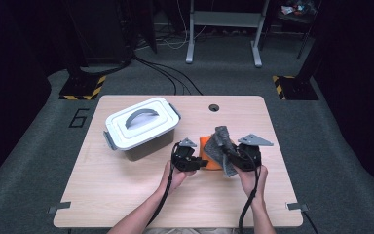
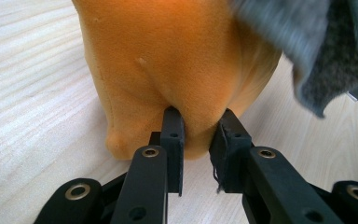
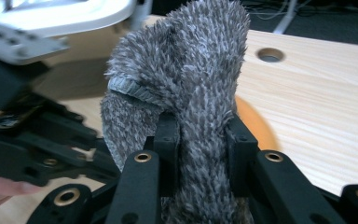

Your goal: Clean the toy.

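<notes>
Pinching a fold of the orange cloth (image 2: 177,70), left claw (image 2: 198,140) has its jaws nearly together, fabric bunched between them. Right claw (image 3: 200,140) clamps a shaggy grey cloth (image 3: 191,70), which stands up between its jaws and drapes over the orange one. Both cloths sit on the bench (image 1: 126,195), right of centre. White lidded bin (image 1: 141,127) stands well left of them, lid on, grey handle flat; contents hidden.
</notes>
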### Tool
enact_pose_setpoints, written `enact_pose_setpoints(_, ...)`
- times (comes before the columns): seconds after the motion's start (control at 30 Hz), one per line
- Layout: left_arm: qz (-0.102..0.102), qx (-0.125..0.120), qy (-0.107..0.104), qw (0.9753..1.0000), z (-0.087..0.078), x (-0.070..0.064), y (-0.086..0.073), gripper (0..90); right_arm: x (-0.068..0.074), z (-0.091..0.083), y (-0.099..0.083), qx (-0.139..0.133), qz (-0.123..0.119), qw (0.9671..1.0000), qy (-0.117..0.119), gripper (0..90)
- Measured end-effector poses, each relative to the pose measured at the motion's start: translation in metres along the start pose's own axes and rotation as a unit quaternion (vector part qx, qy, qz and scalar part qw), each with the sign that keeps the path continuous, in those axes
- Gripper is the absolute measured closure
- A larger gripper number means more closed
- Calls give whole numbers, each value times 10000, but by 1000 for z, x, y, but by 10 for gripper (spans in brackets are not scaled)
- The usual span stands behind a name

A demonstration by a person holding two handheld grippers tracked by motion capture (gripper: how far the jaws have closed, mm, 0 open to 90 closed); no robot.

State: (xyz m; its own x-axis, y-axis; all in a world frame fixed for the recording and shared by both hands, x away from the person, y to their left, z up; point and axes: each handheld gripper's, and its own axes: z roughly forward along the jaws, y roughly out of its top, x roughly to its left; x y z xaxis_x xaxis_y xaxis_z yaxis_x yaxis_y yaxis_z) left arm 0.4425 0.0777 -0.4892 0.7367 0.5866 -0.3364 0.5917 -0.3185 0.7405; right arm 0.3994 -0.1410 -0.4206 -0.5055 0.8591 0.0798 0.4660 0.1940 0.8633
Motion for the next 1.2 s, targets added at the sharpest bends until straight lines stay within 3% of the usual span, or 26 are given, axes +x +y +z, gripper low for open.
enact_pose_setpoints(0.13, -29, 22, 16, 10000, 0, 0, 0, 758, 12, 16, 0, 222, -390, 9989, -156, 705)
enact_pose_setpoints(0.2, -46, -1, -1, 10000, 0, 1, -1, 758, 13, 18, -2, 245, -461, 9981, -312, 706)
enact_pose_setpoints(0.33, -26, -21, -12, 10000, 1, 0, 0, 758, 7, 16, -4, 249, -419, 9980, -397, 706)
enact_pose_setpoints(0.73, -39, 1, -31, 10000, 1, 0, 0, 757, -33, 10, -21, 352, 110, 9970, -676, 704)
enact_pose_setpoints(1.07, -26, -51, -42, 10000, 2, 0, 0, 753, -61, 22, -38, 556, 605, 9941, -710, 704)
enact_pose_setpoints(1.17, 86, -62, -49, 9999, 2, -1, 0, 738, -62, 23, -39, 563, 653, 9938, -705, 705)
enact_pose_setpoints(1.2, 292, -60, 5, 9996, 1, -2, 0, 723, -62, 23, -39, 566, 649, 9937, -722, 705)
